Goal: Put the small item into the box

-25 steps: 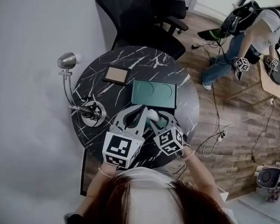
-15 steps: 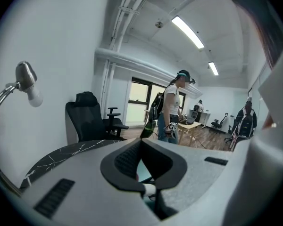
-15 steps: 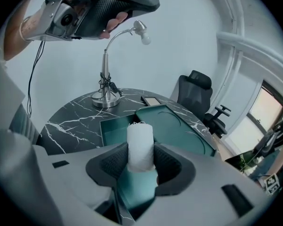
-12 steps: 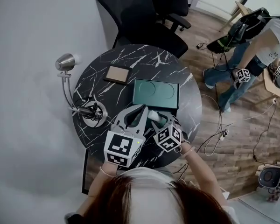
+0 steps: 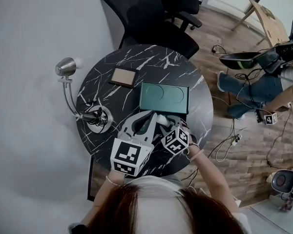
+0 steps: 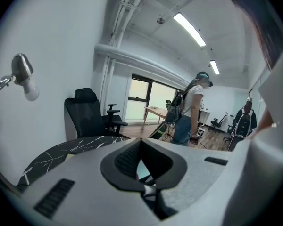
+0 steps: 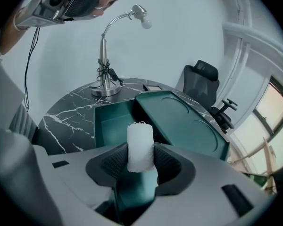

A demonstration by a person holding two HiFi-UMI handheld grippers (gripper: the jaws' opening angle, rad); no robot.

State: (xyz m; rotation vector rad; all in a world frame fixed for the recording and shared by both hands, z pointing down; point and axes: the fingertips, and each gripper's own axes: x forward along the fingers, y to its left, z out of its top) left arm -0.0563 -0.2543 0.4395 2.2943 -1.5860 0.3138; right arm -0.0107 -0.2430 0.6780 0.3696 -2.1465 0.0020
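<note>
A small white roll (image 7: 140, 145) stands upright between the pads of my right gripper (image 7: 140, 157), which is shut on it. It hangs over the near end of an open dark green box (image 7: 108, 124), whose lid (image 7: 188, 124) lies beside it to the right. In the head view the lid (image 5: 163, 97) lies mid-table, and the right gripper (image 5: 162, 122) holds the white roll (image 5: 162, 119) just in front of it. My left gripper (image 5: 147, 115) sits close beside it on the left. Its jaw tips meet in the left gripper view (image 6: 140, 142), with nothing between them.
A chrome desk lamp (image 5: 68, 67) stands with its base (image 5: 98, 117) at the table's left edge. A small tan box (image 5: 123, 77) lies behind the lid. A black office chair (image 5: 146, 13) stands past the round black marble table (image 5: 185, 77). A person (image 5: 263, 77) is off to the right.
Both grippers stay almost where they were, the white roll still held. The person in the background has walked further to the right.
</note>
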